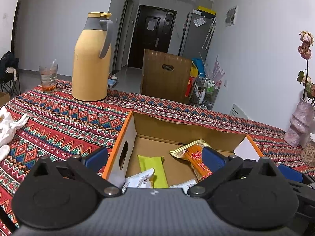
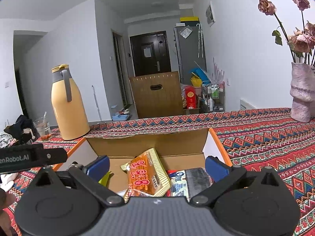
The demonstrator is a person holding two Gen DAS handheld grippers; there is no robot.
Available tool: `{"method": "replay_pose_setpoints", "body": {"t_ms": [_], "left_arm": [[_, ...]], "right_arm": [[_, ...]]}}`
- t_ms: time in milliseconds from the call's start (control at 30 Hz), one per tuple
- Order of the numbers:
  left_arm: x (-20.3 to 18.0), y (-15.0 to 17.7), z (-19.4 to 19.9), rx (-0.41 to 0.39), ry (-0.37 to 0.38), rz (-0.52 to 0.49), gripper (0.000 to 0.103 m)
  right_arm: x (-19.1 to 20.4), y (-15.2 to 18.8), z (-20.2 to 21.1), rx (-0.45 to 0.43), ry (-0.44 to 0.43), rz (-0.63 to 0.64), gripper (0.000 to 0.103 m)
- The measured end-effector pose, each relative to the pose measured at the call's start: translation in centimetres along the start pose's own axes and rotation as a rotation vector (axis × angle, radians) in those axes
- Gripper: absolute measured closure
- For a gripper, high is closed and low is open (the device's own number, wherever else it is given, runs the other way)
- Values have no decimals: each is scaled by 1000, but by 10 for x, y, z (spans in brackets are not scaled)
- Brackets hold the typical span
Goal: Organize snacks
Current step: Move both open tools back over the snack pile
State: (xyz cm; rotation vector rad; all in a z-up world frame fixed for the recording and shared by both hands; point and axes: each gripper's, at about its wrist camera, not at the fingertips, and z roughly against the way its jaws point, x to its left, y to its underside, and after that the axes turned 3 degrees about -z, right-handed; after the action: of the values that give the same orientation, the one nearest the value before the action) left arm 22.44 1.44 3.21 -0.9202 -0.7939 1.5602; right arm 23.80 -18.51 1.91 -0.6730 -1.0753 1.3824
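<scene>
Two hand-held grippers hover at the near rim of an open cardboard box [image 2: 149, 143] on a table [image 2: 265, 137] draped in a patterned cloth, both spread as wide as they go and gripping nothing. In the right wrist view, the right gripper [image 2: 156, 167] looks straight down at an orange snack packet [image 2: 146, 175] with gold striped edges, which lies in the box directly ahead of and below the blue fingers [image 2: 214, 168]; its long axis runs away from the camera, leaning slightly left at the far end, so the open fingers already sit to either side of its width. Beside it to the right rests a blue-and-grey packet [image 2: 189, 181]. From the left wrist view, the left gripper [image 1: 154, 158] straddles the box's left wall (one finger outside, the other inside), and a lime-green packet [image 1: 154, 169] lies lengthwise just ahead of it, with white wrappers [image 1: 140, 179] at the near edge; the orange snack packet [image 1: 196, 159] sits off to its right, partly behind the right-hand finger [image 1: 213, 158]. The right hand appears the better placed for the orange packet, the left for the green one. A yellow thermos jug [image 1: 90, 63] and a glass [image 1: 47, 78] stand well apart at the table's far side, and a pink vase [image 2: 303, 94] of dried roses stands at the far right.
</scene>
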Motion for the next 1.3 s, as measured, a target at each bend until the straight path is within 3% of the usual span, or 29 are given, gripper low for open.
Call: {"method": "replay_pose_setpoints", "body": {"t_ms": [400, 667, 967, 1300], "left_arm": [[-8, -8, 21, -31, -6, -10, 0], [-9, -6, 56, -48, -6, -30, 0], [-2, 26, 95, -25, -3, -75, 0], [12, 75, 122, 35, -18, -117, 0]], "right_arm": [[3, -6, 7, -17, 23, 15, 0], [-2, -5, 43, -26, 23, 2, 0], [-11, 30, 105, -83, 9, 1, 0], [-26, 76, 146, -3, 12, -22, 0]]}}
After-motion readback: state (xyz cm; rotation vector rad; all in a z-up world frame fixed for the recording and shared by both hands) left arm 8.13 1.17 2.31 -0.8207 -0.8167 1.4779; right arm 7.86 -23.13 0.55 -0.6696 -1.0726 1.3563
